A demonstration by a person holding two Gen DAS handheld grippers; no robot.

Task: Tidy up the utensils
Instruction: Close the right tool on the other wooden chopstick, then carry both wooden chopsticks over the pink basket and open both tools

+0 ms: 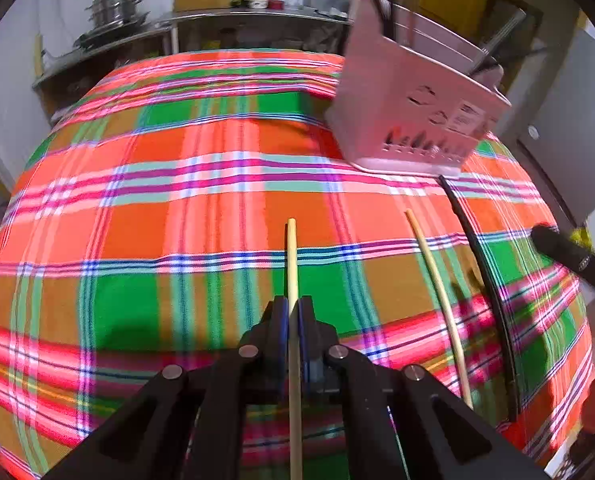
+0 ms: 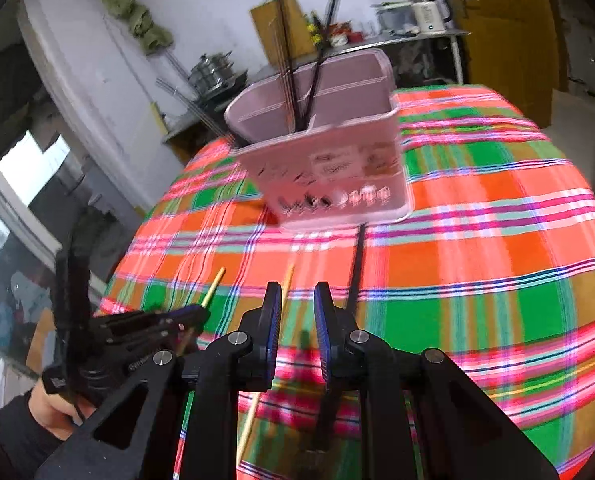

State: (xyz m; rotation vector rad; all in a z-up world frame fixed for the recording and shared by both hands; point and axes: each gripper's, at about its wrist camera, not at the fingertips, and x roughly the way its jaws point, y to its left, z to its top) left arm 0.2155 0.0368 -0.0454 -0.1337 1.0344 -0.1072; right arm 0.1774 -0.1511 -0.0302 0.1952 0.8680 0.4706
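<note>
**Left gripper pinching one pale chopstick; right gripper spread above the cloth**

The left gripper (image 1: 293, 312) is pinching a pale wooden chopstick (image 1: 292, 256) between its blue-lined pads, the stick running straight forward past the fingertips and back under the rig. The right gripper (image 2: 295, 300) is hanging with its fingers spread and nothing between them, above the plaid tablecloth (image 2: 477, 240).

A second pale chopstick (image 1: 437, 288) is lying on the cloth just to the right of the held one, and a black chopstick (image 1: 479, 256) is lying beside that, its far tip reaching close to the base of the pink utensil holder (image 1: 409, 104). The holder is standing on the cloth beyond both grippers, with a label on its front wall; the printing is too blurred to read.

The right wrist view is showing what the left one hides: the holder's divided inside, and black chopsticks (image 2: 285, 52) standing crossed in one of its compartments. It is also showing the left gripper from the side, with a hand (image 2: 53, 408) on its grip. The left wrist view is showing steel pots (image 1: 115, 6) stacked on a shelf behind the table.
</note>
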